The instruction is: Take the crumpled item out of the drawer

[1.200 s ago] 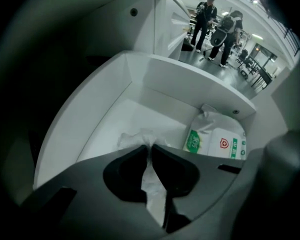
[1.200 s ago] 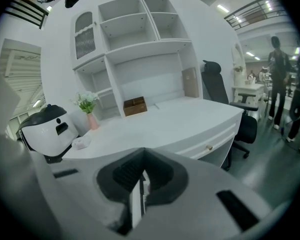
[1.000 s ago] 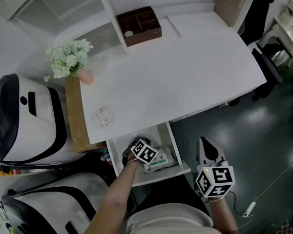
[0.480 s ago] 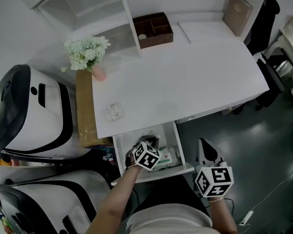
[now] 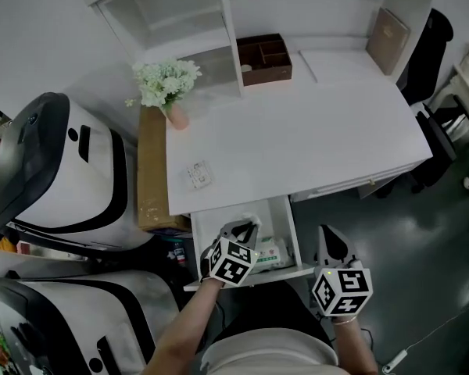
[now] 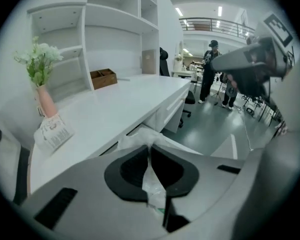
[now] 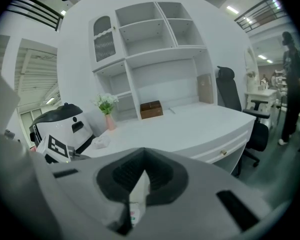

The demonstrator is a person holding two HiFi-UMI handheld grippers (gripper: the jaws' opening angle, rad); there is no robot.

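- Grip first: the fingers of your left gripper [image 6: 150, 151] are clenching a thin fold of the crumpled item [image 6: 134, 138], a pale, translucent wrapper whose bulk is bunching just beyond the tips.
- The crumpled item is hanging over the open drawer [image 5: 275, 273], near the front edge of the counter [image 5: 297, 131]. It seems to be sitting at about that edge's level, so I am reading this as the lift-out.
- Only a thin fold is sitting between the fingers, so the hold is probably slight. You should be squeezing steadily and lifting smoothly, not jerking.
- The counter's lip is standing just beyond the crumpled item. You should be drawing it toward yourself while raising it, so the loose bulk is not snagging there.
- A pack with green print [image 5: 272, 253] is lying in the drawer just beside the left gripper. You should be checking that nothing is dragging along with the lift.
- Your right gripper [image 7: 143, 175] is hovering right of the drawer with its fingers drawn together. Only a thin white sliver [image 7: 139, 193] is showing in the gap, and I cannot identify it. I am judging it best held clear of the left gripper's path.
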